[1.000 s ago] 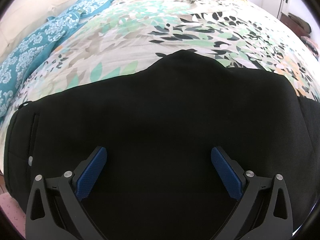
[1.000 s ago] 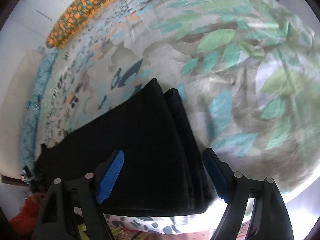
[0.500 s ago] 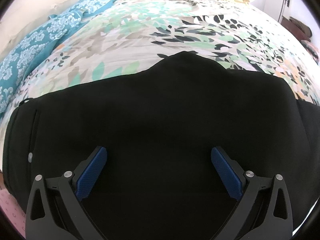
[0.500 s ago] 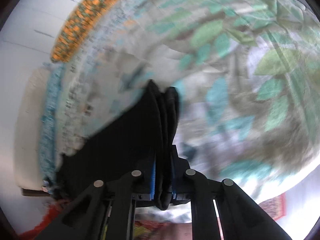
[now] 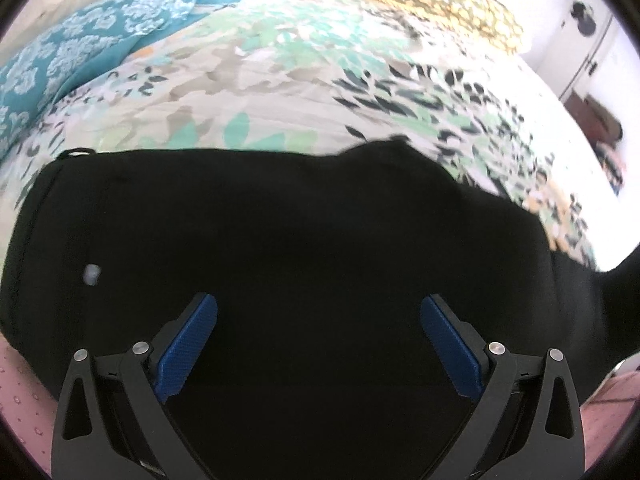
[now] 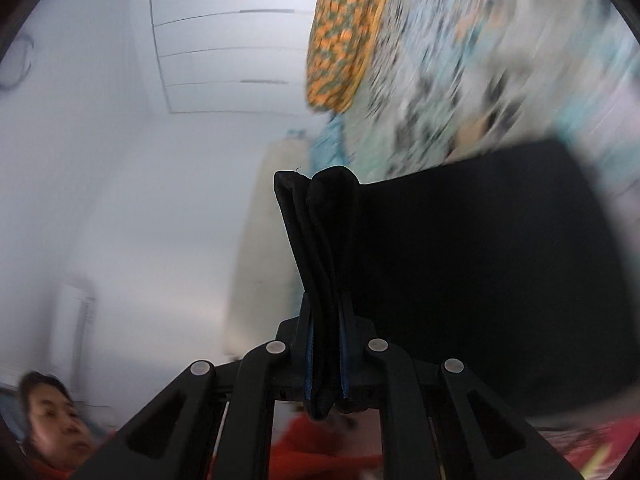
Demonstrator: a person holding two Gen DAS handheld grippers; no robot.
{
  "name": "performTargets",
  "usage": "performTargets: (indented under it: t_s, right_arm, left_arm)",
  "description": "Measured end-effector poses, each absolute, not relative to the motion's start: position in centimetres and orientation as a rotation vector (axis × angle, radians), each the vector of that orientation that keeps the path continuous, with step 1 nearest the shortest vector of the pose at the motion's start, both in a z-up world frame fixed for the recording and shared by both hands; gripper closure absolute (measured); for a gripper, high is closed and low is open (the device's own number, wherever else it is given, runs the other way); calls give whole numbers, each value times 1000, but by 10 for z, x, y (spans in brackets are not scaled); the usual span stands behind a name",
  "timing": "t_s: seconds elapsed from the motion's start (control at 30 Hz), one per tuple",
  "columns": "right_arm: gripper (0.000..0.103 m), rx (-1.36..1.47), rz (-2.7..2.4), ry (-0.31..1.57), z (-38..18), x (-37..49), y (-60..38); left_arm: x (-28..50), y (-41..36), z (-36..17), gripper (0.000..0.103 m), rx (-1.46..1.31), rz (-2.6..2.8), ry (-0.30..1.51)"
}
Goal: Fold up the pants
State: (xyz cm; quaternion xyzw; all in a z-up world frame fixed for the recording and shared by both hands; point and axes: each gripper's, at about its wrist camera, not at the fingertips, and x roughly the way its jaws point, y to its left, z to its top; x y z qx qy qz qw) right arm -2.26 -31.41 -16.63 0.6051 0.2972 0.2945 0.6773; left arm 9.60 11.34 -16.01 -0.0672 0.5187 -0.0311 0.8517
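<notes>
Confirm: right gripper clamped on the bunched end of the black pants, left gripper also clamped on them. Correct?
Not quite. The left gripper is open, its blue pads spread apart over the black pants, as the left wrist view shows. The right gripper is indeed shut on the bunched end.

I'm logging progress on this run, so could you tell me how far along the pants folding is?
Done: the black pants lie flat on the floral bedspread, apparently already halved leg over leg. In hand: the right gripper is shut on their stacked end, lifted clear. Left: bringing that end across and releasing; the left gripper is open above the cloth.
</notes>
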Motion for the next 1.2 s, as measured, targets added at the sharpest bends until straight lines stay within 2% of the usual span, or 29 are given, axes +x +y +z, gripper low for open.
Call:
performTargets:
  t_s: [0.23, 0.37, 0.43, 0.5, 0.63, 0.7, 0.83, 0.93, 1.03, 1.1, 1.13, 1.17, 1.2]
  right_arm:
    - [92, 1406, 786, 803, -202, 49, -174]
    - [92, 1280, 795, 942, -212, 72, -100]
    - [79, 1119, 725, 1013, -212, 83, -78]
    - [36, 1020, 665, 1101, -213, 89, -71]
    - [29, 954, 628, 1006, -181, 70, -106]
    - [20, 851, 567, 943, -160, 60, -130]
    - [18, 771, 442, 882, -144, 18, -184]
    - [18, 764, 341, 854, -147, -9, -214]
    - [18, 785, 268, 828, -148, -31, -240]
    - [18, 820, 238, 811, -150, -39, -254]
    - [18, 831, 229, 805, -150, -40, -258]
    - [18, 836, 217, 801, -151, -39, -261]
    - [18, 832, 204, 801, -152, -36, -261]
  left_arm:
    - [89, 148, -142, 1, -252, -58, 1053]
    - [89, 162, -144, 1, -311, -35, 1050]
    - [89, 165, -145, 2, -339, -36, 1059]
    - [86, 165, -143, 2, -350, -53, 1058]
    - [76, 156, -130, 2, -336, -142, 1019]
    - [73, 141, -124, 2, -320, -200, 1011]
    - [66, 84, -122, 6, -161, -359, 1013]
    - [63, 45, -136, 29, -25, -428, 1064]
    - [65, 31, -157, 30, 8, -424, 1143]
    - [66, 28, -164, 40, 10, -417, 1176]
    - [66, 27, -165, 71, 3, -430, 1188]
    - [65, 25, -166, 94, 12, -424, 1197]
    - [64, 24, -165, 96, 14, -417, 1194]
